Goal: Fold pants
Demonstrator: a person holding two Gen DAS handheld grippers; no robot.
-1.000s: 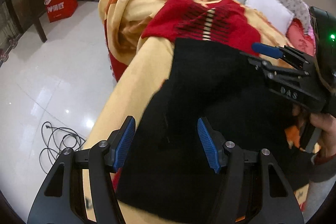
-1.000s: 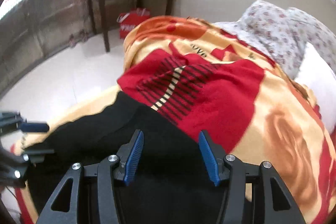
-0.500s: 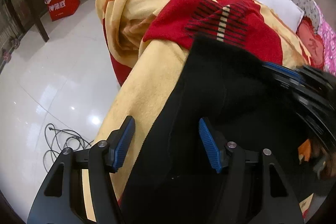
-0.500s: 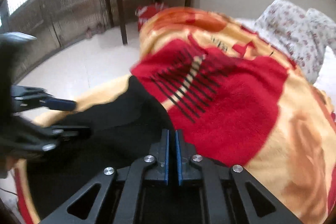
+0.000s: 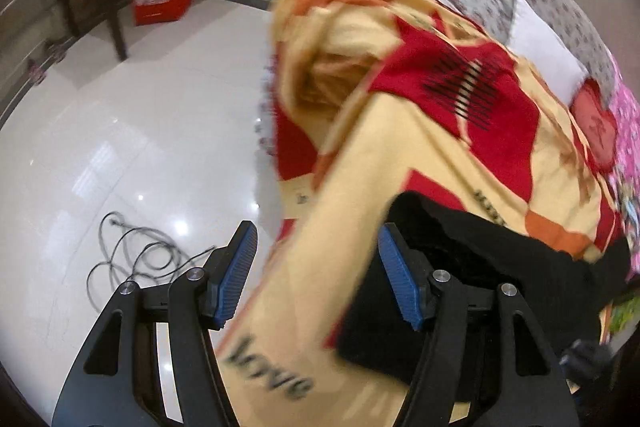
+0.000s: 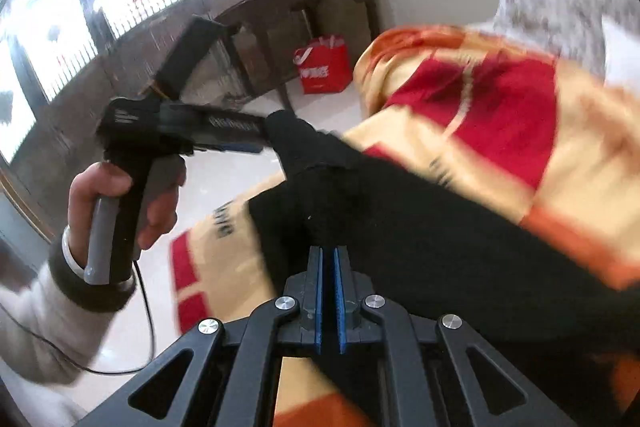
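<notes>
Since a second ago the right gripper (image 6: 328,301) has been clamped from wide apart to tight together, and black cloth of the pants (image 6: 400,219) is gathered at its tips; it cannot be confirmed that fabric sits between the pads. Camera views have swung sideways, and the pants now lie low on the yellow-and-red blanket (image 5: 420,155), near its floor-side edge.

A fold by dragging one end over seems to be under way.

Left gripper (image 5: 316,275) is held wide, nothing pinched, above the blanket edge with the pants just beside its right finger.

Only the right view shows the hand (image 6: 120,203) on the left gripper's handle. Only the left view shows the cable (image 5: 136,259) on the floor.
</notes>
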